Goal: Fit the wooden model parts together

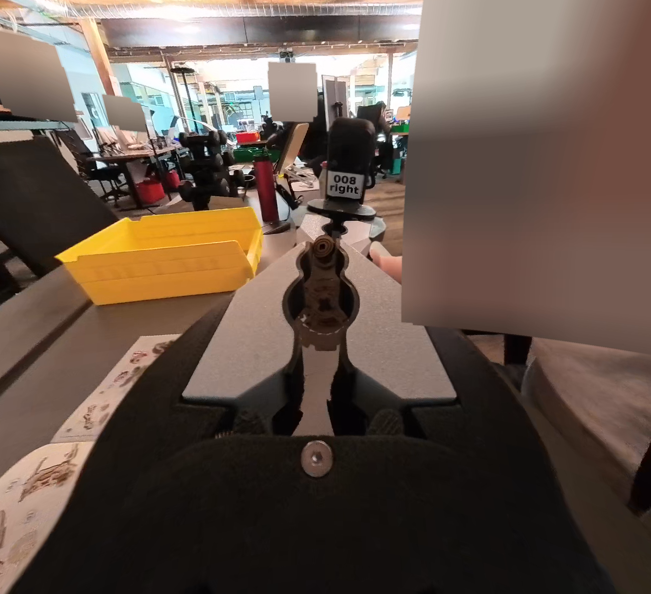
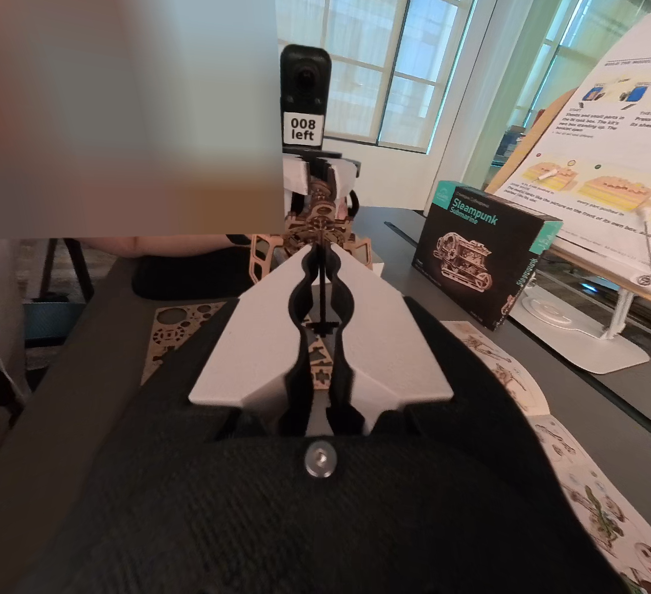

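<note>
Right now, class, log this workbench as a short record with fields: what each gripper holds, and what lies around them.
left gripper: shut on a wooden gear assembly
right gripper: shut on a thin dark wooden part, edge-on
facing: the two grippers point at each other, tips close
yellow bin: on the table, inside not visible
kit box: upright on the table
wooden parts sheet: flat under the right gripper
instruction booklet: open on the table
</note>
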`<state>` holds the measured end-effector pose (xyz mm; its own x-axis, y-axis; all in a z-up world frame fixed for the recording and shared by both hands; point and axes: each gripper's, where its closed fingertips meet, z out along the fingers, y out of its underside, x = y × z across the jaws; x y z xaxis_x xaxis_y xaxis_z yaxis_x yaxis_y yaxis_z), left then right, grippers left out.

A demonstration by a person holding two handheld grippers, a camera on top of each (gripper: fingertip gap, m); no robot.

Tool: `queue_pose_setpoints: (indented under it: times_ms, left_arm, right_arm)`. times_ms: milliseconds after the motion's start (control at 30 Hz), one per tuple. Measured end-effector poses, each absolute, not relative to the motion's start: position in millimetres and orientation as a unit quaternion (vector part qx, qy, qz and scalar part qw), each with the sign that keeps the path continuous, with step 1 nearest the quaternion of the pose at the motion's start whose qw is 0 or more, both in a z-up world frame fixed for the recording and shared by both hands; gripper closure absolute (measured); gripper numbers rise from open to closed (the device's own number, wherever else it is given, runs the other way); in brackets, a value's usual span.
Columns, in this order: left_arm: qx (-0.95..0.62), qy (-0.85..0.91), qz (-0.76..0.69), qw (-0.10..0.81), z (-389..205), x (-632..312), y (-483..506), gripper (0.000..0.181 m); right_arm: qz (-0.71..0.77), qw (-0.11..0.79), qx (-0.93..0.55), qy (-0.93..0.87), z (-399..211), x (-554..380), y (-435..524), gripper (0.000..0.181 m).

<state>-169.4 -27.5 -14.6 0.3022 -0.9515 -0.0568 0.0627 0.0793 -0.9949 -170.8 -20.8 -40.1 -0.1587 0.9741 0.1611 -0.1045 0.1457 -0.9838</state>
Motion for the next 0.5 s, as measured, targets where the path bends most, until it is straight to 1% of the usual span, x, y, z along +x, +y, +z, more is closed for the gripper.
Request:
queue_pose_setpoints:
  times_ms: [33,100,233,400,500]
  left_arm:
    - [-0.535,0.415,-0.422,0.603,-15,-170,-27,0.17]
    - [-0.533,0.417,-0.407,0.613,-16,-172,-24,0.17]
    - [-0.535,0.426,-0.337,0.647,-19,-175,-16,0.17]
    - [-0.543,0.423,-0.309,0.657,-20,-178,-11,0.17]
    - [-0.555,0.408,-0.348,0.637,-20,-176,-11,0.171]
  right_arm:
    - [0.517,0.518,-0.394,-0.556,-41,-171,-20,0.181]
    - [0.522,0.513,-0.402,-0.55,-41,-172,-18,0.181]
    - [0.562,0.474,-0.43,-0.524,-43,-174,-13,0.181]
    - [0.613,0.422,-0.455,-0.49,-45,-177,-11,0.181]
    - [0.631,0.41,-0.453,-0.478,-44,-177,-11,0.181]
